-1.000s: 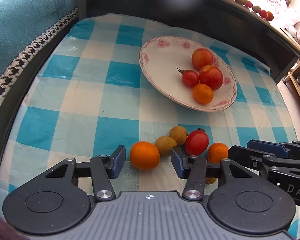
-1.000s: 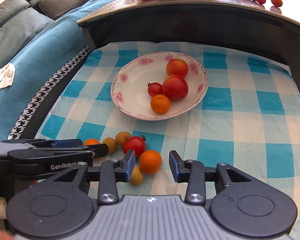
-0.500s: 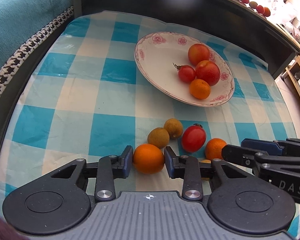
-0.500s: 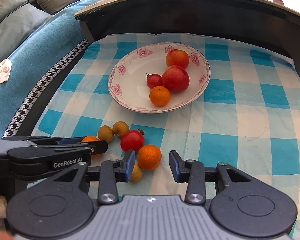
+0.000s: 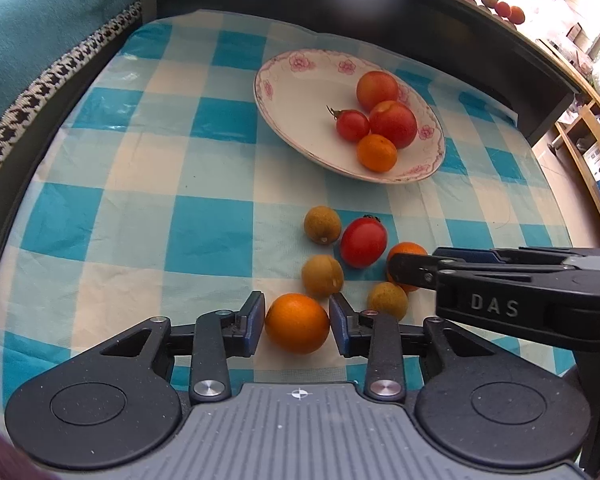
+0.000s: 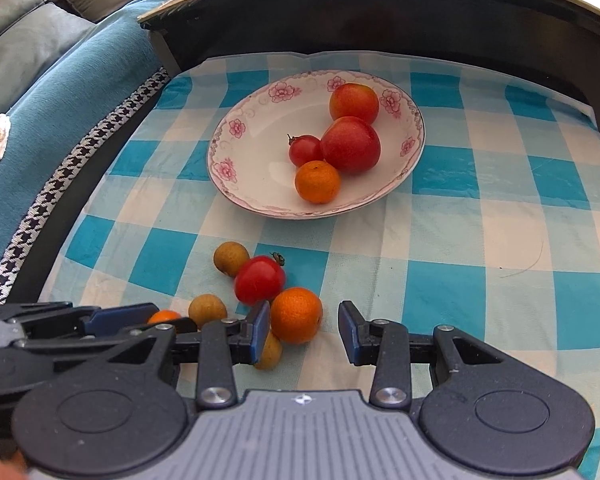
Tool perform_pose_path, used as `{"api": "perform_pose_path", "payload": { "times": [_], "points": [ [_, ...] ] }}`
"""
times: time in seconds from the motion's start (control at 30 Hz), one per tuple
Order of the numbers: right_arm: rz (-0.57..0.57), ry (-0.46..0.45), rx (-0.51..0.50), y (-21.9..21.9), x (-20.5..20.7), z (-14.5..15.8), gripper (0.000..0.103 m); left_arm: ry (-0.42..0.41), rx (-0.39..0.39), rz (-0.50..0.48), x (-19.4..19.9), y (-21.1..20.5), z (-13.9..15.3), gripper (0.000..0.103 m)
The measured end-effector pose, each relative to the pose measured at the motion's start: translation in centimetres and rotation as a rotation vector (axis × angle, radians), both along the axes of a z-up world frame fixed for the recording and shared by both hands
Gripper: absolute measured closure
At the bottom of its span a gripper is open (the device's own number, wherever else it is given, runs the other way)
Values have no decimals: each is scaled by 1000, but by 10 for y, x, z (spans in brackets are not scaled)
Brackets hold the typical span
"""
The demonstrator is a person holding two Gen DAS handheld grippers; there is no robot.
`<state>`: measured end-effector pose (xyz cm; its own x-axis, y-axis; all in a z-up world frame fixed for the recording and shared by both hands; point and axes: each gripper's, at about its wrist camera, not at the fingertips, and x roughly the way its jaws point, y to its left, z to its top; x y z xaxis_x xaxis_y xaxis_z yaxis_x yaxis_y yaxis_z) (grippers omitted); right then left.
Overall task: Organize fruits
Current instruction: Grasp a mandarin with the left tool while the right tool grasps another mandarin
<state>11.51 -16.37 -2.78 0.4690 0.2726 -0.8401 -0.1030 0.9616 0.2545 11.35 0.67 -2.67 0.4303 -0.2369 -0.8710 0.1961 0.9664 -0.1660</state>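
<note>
A flowered white plate holds two red-orange fruits, a small tomato and a mandarin. Loose on the checked cloth lie a red tomato, three brown longans and two mandarins. My left gripper is shut on one mandarin, its pads touching both sides. My right gripper is open around the other mandarin, which touches its left finger; a gap remains on the right. A longan lies partly under that left finger.
A dark raised table edge runs behind the cloth, with more small fruits on top. A teal sofa lies to the left. Wooden shelves stand at the right. Each gripper's fingers show in the other's view.
My left gripper has closed onto the mandarin. My right gripper has moved forward around the other mandarin, and the loose fruits beside it have shifted.
</note>
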Motion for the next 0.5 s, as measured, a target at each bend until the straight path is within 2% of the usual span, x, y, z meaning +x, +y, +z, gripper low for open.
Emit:
{"api": "perform_pose_path", "payload": {
  "times": [0.2, 0.3, 0.5],
  "points": [
    [1, 1, -1, 3, 4, -7, 64, 13, 1, -1, 1, 0, -5, 58],
    [1, 5, 8, 1, 4, -6, 68, 9, 4, 0, 1, 0, -5, 58],
    [-5, 10, -8, -7, -4, -2, 69, 9, -6, 9, -4, 3, 0, 59]
  ]
}}
